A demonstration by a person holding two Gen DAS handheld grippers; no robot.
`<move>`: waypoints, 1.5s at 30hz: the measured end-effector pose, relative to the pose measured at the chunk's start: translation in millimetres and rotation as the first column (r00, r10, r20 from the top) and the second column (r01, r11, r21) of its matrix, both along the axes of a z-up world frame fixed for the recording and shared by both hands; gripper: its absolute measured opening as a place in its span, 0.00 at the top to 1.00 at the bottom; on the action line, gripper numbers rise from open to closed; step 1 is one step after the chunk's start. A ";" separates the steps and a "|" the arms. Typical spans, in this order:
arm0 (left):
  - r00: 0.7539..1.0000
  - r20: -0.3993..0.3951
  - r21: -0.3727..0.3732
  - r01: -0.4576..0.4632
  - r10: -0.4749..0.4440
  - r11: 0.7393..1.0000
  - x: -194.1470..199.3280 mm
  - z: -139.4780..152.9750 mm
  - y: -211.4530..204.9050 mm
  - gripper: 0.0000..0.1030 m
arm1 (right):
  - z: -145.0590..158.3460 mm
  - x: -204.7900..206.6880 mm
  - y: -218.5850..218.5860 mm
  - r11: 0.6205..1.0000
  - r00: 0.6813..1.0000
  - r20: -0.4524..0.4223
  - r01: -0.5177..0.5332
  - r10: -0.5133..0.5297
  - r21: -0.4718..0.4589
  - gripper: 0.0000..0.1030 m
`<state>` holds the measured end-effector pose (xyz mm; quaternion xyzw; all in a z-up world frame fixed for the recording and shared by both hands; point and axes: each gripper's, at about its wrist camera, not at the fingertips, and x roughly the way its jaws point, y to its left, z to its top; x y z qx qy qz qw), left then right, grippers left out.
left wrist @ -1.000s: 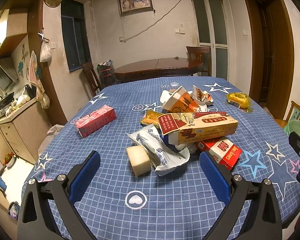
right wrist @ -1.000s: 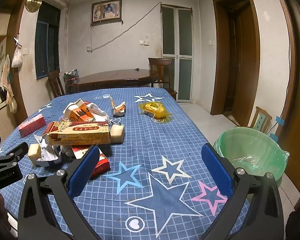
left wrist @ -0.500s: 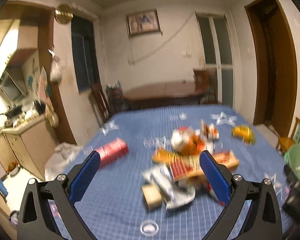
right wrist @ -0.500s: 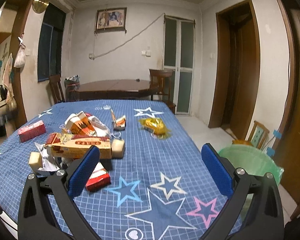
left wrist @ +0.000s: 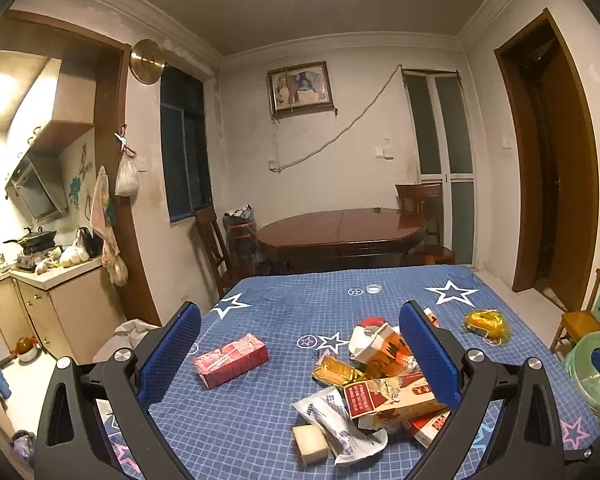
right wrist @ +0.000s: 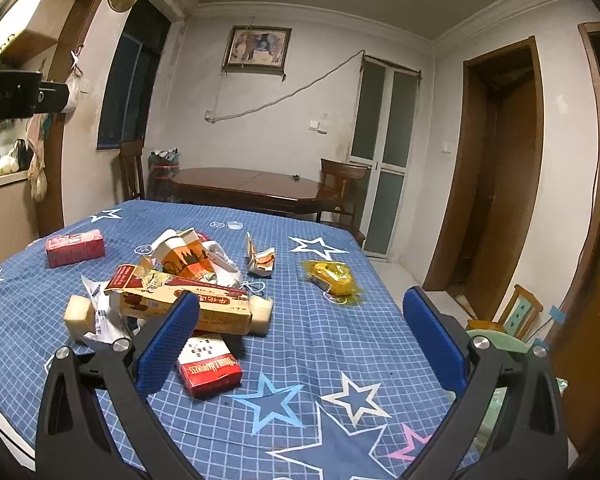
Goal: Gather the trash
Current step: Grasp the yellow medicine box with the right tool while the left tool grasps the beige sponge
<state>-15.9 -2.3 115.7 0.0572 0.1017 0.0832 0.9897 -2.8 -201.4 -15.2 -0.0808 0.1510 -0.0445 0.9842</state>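
Trash lies in a heap on the blue star-print tablecloth: a long tan carton, an orange-and-white carton, a red box, a white wrapper, a pale sponge block. A red pack lies apart on the left, a yellow wrapper on the right. A green-lined bin stands off the table's right side. My left gripper is open and empty, raised above the table. My right gripper is open and empty over the table's near right part.
A dark wooden table with chairs stands behind. A kitchen counter is at left, a doorway at right. A small wooden chair stands beside the bin. A small glass dish sits far on the cloth.
Both grippers have risen and tilted upward, so the trash heap sits lower and farther in both views. Both stayed open and empty.
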 end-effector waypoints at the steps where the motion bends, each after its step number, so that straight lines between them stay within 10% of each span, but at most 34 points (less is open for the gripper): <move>1: 1.000 0.001 -0.001 -0.004 0.004 1.000 0.9 -0.1 0.1 0.04 | -0.7 0.8 0.3 1.000 1.000 -0.003 0.000 0.000 0.001 0.05; 18: 1.000 -0.024 0.000 -0.019 0.019 1.000 24.8 -4.5 6.1 0.04 | -13.0 20.1 1.3 1.000 0.997 -0.073 -0.009 0.009 0.002 0.05; 35: 0.929 -0.370 -0.083 -0.002 -0.029 0.997 72.9 -120.4 117.2 0.04 | -29.9 58.4 2.8 0.987 0.959 -0.237 -0.163 0.157 -0.008 0.05; 40: 0.900 -0.427 -0.061 0.070 -0.089 0.996 83.9 -138.7 103.6 0.04 | -20.6 103.9 18.9 0.872 0.826 -0.344 -0.488 0.446 -0.042 0.05; 45: 0.858 -0.489 -0.101 0.123 -0.157 0.987 103.4 -154.7 98.7 0.04 | -22.7 157.7 37.3 0.603 0.524 -0.566 -0.796 0.636 -0.059 0.05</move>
